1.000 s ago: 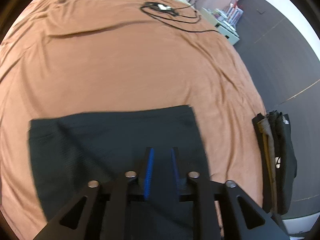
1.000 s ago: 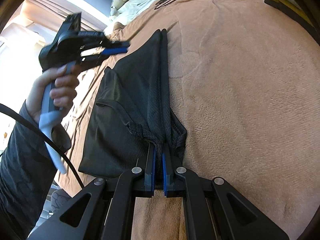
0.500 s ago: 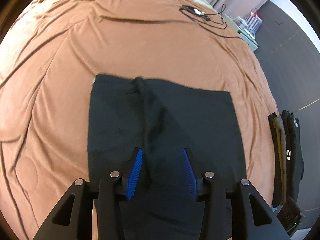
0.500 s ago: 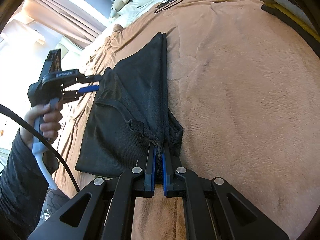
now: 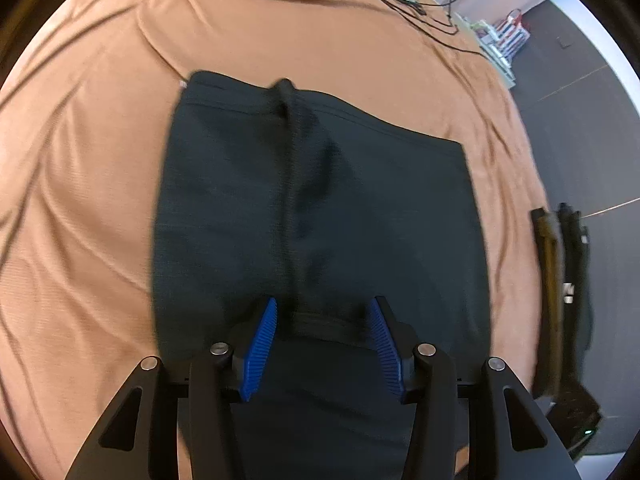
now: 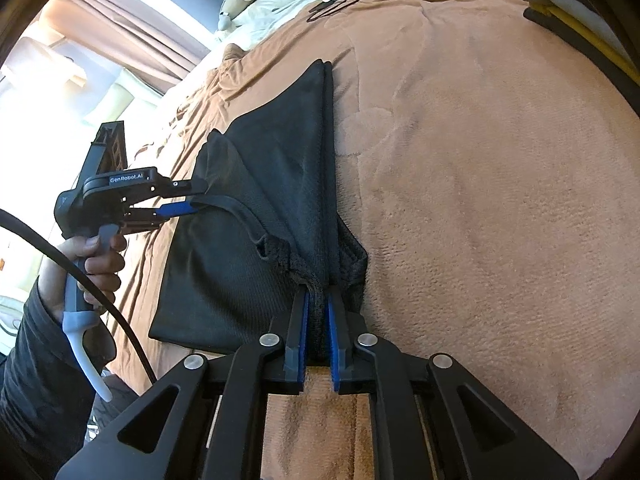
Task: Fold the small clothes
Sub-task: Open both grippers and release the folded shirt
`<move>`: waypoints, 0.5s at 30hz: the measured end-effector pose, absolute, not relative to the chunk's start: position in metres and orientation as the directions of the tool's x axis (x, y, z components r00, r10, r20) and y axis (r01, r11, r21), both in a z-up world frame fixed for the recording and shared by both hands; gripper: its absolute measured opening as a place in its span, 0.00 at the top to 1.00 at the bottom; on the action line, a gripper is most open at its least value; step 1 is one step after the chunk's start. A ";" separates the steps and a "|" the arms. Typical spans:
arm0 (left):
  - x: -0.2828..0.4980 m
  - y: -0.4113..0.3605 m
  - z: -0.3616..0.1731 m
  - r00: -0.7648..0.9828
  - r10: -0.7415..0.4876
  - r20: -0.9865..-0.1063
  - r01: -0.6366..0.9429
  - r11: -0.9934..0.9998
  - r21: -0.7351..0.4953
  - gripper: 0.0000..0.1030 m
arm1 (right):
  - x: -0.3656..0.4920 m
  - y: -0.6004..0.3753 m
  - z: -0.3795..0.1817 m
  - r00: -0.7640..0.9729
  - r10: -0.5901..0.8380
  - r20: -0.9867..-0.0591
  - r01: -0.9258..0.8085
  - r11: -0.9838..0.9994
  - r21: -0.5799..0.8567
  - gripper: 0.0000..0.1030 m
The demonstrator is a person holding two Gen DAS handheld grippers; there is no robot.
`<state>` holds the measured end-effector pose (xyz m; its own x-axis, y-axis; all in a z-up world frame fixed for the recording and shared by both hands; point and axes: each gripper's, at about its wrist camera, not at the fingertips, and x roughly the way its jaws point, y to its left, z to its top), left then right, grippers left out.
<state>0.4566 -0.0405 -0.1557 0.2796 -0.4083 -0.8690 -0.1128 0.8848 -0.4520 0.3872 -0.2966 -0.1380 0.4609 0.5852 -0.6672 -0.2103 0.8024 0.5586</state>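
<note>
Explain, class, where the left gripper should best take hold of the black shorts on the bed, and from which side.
Probably the waistband edge of the black shorts nearest the left gripper, coming from above. That thick band bunches up between its opening jaws, while the rest lies flat on the brown blanket.

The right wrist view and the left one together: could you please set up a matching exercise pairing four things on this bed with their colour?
Things:
1. folded garment
2. bed blanket
3. gripper pads
4. cable near the pillows

Descriptions:
A. blue, ribbed
B. black, thin, looped on the far side of the bed
C. orange-brown, wrinkled
D. dark, spread flat

Pairs: 1-D, 2-C, 3-A, 4-B
</note>
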 end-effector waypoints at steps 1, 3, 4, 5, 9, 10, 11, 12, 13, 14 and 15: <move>0.458 -0.042 -0.155 0.284 -0.415 -0.864 -0.109 0.882 -0.459 0.55 | 0.387 -0.296 -0.137 0.461 0.588 -0.665 -0.215 0.801 0.559 0.83; 0.463 -0.045 -0.154 0.286 -0.436 -0.853 -0.097 0.873 -0.478 0.69 | 0.385 -0.295 -0.134 0.467 0.593 -0.656 -0.228 0.798 0.558 0.64; 0.466 -0.045 -0.154 0.283 -0.447 -0.849 -0.097 0.867 -0.489 0.81 | 0.382 -0.295 -0.132 0.478 0.587 -0.653 -0.233 0.802 0.550 0.47; 0.469 -0.046 -0.154 0.279 -0.461 -0.842 -0.098 0.859 -0.503 0.86 | 0.379 -0.296 -0.130 0.496 0.576 -0.650 -0.238 0.810 0.536 0.41; 0.482 -0.054 -0.148 0.299 -0.461 -0.836 -0.077 0.861 -0.503 0.89 | 0.379 -0.298 -0.126 0.529 0.549 -0.647 -0.236 0.828 0.509 0.39; 0.486 -0.056 -0.147 0.301 -0.468 -0.831 -0.070 0.858 -0.509 0.89 | 0.379 -0.297 -0.129 0.522 0.545 -0.656 -0.230 0.831 0.507 0.39; 0.490 -0.058 -0.146 0.304 -0.472 -0.828 -0.065 0.857 -0.512 0.89 | 0.380 -0.294 -0.132 0.513 0.539 -0.668 -0.222 0.835 0.504 0.39; 0.494 -0.061 -0.144 0.306 -0.474 -0.826 -0.060 0.856 -0.513 0.89 | 0.382 -0.293 -0.134 0.504 0.533 -0.680 -0.215 0.840 0.499 0.39; 0.499 -0.064 -0.142 0.309 -0.475 -0.824 -0.053 0.857 -0.513 0.89 | 0.383 -0.291 -0.135 0.499 0.529 -0.687 -0.212 0.843 0.495 0.39; 0.503 -0.066 -0.142 0.311 -0.474 -0.823 -0.049 0.857 -0.512 0.89 | 0.384 -0.291 -0.135 0.497 0.526 -0.690 -0.211 0.844 0.492 0.39; 0.508 -0.068 -0.141 0.313 -0.474 -0.823 -0.047 0.858 -0.511 0.89 | 0.385 -0.289 -0.134 0.499 0.526 -0.689 -0.210 0.845 0.492 0.39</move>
<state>0.5077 -0.0682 -0.1409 0.3127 -0.4737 -0.8233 -0.0467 0.8581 -0.5114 0.3854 -0.2891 -0.1344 0.4985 0.5257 -0.6892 -0.2103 0.8447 0.4922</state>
